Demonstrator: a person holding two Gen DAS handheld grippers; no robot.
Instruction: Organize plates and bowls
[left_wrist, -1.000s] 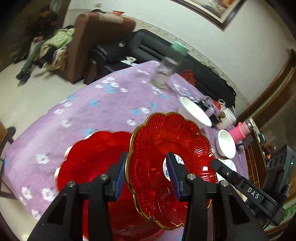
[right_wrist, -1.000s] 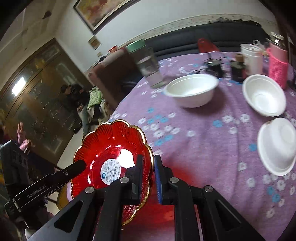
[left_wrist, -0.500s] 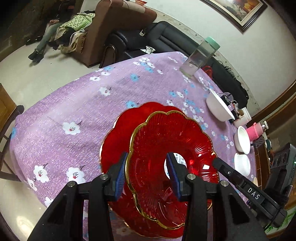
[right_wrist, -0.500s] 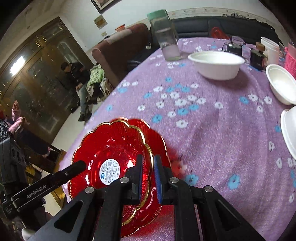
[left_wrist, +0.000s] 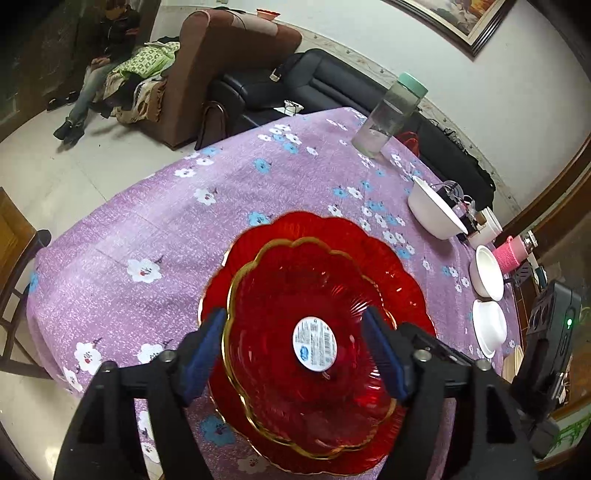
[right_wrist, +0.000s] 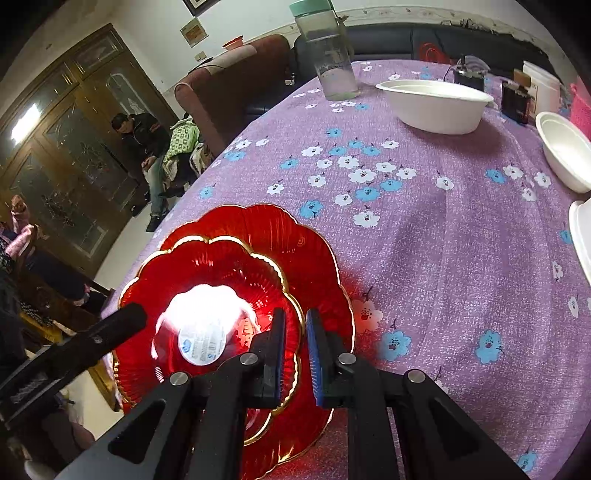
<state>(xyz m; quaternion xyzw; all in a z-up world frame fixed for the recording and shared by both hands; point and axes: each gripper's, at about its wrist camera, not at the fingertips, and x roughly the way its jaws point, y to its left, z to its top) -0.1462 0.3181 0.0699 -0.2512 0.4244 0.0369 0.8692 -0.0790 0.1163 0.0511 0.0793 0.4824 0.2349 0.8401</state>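
A small red glass plate (left_wrist: 295, 325) with a gold rim and a white sticker sits stacked on a larger red plate (left_wrist: 332, 236) on the purple flowered tablecloth. In the right wrist view the small plate (right_wrist: 221, 280) lies on the larger plate (right_wrist: 295, 236). My right gripper (right_wrist: 295, 350) is shut on the small plate's rim, one finger on each side. My left gripper (left_wrist: 299, 350) is open, its blue pads either side of the small plate and apart from it. A large white bowl (right_wrist: 436, 105) and smaller white bowls (left_wrist: 487, 273) stand farther along the table.
A clear bottle (left_wrist: 388, 118) with a green lid stands at the far side. Cups, a pink holder (left_wrist: 511, 254) and small dark items cluster by the bowls. The table edge (left_wrist: 51, 258) drops to the floor at left, with a chair (left_wrist: 14, 236) beside it.
The small plate came down from a tilted hold in the air onto the larger red plate. The left gripper's jaws have spread wider.
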